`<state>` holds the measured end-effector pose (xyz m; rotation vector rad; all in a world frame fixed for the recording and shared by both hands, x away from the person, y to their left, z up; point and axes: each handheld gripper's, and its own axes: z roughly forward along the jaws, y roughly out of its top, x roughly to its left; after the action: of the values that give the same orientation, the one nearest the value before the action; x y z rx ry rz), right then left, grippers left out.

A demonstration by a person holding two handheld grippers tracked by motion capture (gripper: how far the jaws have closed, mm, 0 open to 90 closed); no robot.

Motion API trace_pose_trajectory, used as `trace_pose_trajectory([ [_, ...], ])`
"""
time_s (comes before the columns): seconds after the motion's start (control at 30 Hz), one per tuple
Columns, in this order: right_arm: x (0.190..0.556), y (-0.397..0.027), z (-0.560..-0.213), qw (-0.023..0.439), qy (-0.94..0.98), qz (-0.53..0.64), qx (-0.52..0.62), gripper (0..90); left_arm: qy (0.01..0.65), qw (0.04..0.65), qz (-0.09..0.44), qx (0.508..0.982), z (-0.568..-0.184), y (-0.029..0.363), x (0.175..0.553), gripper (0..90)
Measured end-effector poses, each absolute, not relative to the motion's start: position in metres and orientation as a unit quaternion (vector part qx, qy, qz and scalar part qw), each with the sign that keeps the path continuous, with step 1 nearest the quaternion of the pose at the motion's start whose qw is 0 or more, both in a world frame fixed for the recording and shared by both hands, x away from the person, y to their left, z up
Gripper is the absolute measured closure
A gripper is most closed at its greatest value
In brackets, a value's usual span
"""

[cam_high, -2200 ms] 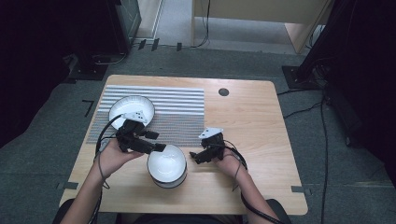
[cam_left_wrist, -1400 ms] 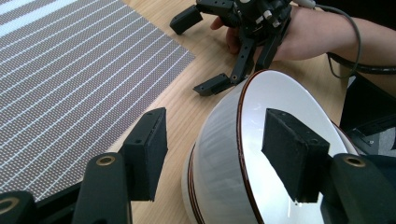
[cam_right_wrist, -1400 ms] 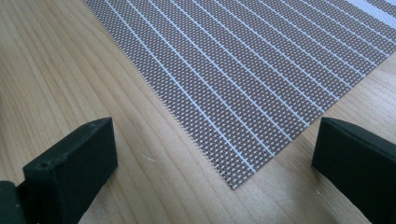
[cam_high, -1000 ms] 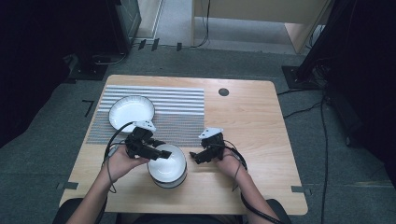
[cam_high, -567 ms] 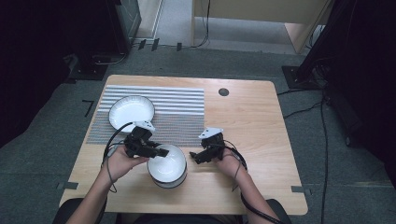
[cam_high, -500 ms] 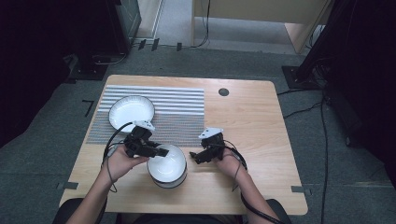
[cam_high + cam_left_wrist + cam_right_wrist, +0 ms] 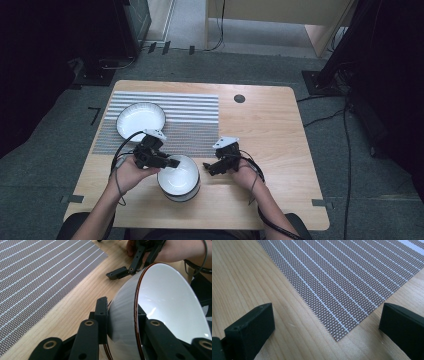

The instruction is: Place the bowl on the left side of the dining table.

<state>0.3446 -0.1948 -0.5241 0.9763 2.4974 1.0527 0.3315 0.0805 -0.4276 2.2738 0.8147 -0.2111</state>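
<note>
A white bowl with a dark rim [image 7: 178,176] stands on the wooden table near the front edge. My left gripper [image 7: 170,163] is shut on the bowl's left rim. In the left gripper view the bowl wall [image 7: 165,302] sits pinched between my left gripper's [image 7: 121,312] jaws, which have just been closing on it. A second dark rim shows just beneath the bowl. My right gripper [image 7: 209,167] hovers open just right of the bowl. In the right gripper view my right gripper [image 7: 324,322] has only bare wood and the mat corner [image 7: 342,277] between its jaws.
A second white bowl [image 7: 140,120] rests on the striped placemat [image 7: 190,120] at the back left. In the left gripper view the other hand's gripper [image 7: 125,271] lies close beyond the bowl. A dark round hole [image 7: 239,98] marks the tabletop farther back.
My left gripper moved from beside the mat's bowl toward the near bowl and closed on its rim. The right hand stayed where it was.
</note>
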Motion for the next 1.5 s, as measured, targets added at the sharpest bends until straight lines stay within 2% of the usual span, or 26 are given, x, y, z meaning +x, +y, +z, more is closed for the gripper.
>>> trace_pose_trajectory([
  [0.17,0.345,-0.195,-0.524,0.130,0.860,0.362,0.336,0.0,0.311,0.362,-0.079,0.875,-0.429,0.081,0.332,78.3],
  [1.03,0.342,-0.195,-0.524,0.134,0.857,0.361,0.342,0.0,0.281,0.397,-0.123,0.865,-0.414,0.087,0.335,75.9],
  [1.5,0.340,-0.196,-0.524,0.136,0.853,0.360,0.353,0.0,0.280,0.392,-0.103,0.870,-0.402,0.091,0.336,76.1],
])
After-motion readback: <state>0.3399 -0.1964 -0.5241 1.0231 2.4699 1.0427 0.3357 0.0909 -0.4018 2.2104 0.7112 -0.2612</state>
